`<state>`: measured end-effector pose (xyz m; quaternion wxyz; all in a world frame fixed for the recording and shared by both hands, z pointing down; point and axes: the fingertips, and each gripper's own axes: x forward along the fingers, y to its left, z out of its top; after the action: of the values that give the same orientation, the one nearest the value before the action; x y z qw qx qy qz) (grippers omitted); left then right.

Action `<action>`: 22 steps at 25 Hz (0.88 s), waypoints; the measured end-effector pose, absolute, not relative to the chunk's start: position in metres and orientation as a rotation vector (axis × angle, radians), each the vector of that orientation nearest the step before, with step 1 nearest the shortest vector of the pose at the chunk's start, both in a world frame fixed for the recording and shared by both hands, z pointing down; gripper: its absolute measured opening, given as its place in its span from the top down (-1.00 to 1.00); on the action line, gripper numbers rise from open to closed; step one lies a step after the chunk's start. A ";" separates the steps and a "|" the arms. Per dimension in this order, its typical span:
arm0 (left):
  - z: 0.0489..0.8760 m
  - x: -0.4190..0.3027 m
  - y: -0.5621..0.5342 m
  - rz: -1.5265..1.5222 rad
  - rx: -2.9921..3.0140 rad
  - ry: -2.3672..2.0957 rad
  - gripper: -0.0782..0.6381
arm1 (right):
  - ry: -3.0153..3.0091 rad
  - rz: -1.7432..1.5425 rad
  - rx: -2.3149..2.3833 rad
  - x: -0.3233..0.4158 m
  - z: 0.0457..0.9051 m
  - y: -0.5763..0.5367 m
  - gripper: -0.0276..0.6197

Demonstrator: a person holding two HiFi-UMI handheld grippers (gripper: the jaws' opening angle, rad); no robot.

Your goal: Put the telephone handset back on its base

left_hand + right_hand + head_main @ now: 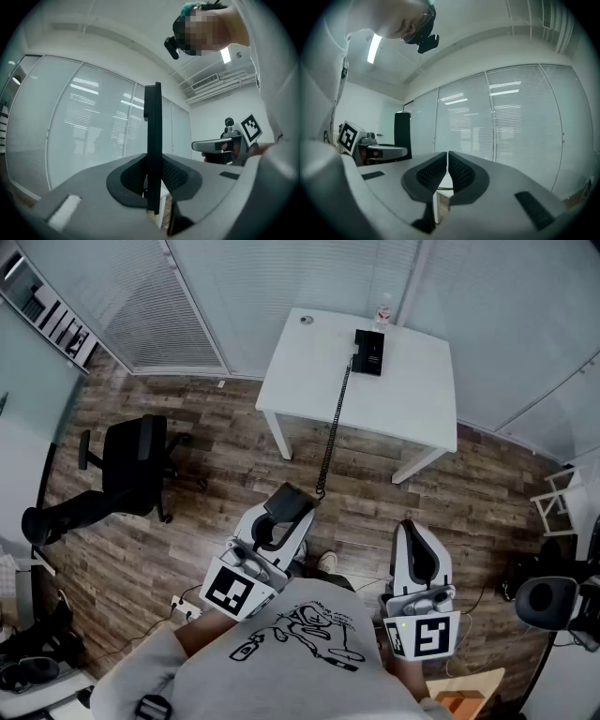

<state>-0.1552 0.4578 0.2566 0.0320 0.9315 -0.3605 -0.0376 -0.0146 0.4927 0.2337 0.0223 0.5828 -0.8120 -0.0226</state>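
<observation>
Noted slim black plastic telephone handset (153,122) clamped in left gripper (281,512), near, over open wood-plank floor (216,456). Found right gripper (448,171) closed, empty. Located black rectangular base (370,352) by far edge of white table (403,399).

handset (153,131) lower end hidden in left tool (153,164); bottle (382,311) label unreadable.
</observation>
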 end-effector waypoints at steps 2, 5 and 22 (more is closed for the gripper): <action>0.255 -0.151 0.455 -0.116 2.874 -1.109 0.58 | -2.522 -0.058 1.802 -0.011 0.234 0.490 0.87; 0.255 -0.144 0.453 -0.116 2.864 -1.115 0.58 | -2.542 -0.039 1.796 -0.005 0.235 0.488 0.87; 0.262 -0.109 0.445 -0.088 2.853 -1.199 0.58 | -2.567 0.038 1.774 0.038 0.251 0.485 0.87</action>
<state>-0.1091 0.4453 0.2617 0.0227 0.9213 -0.3870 -0.0285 0.0378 0.4850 0.2508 0.0104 0.5685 -0.8225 0.0123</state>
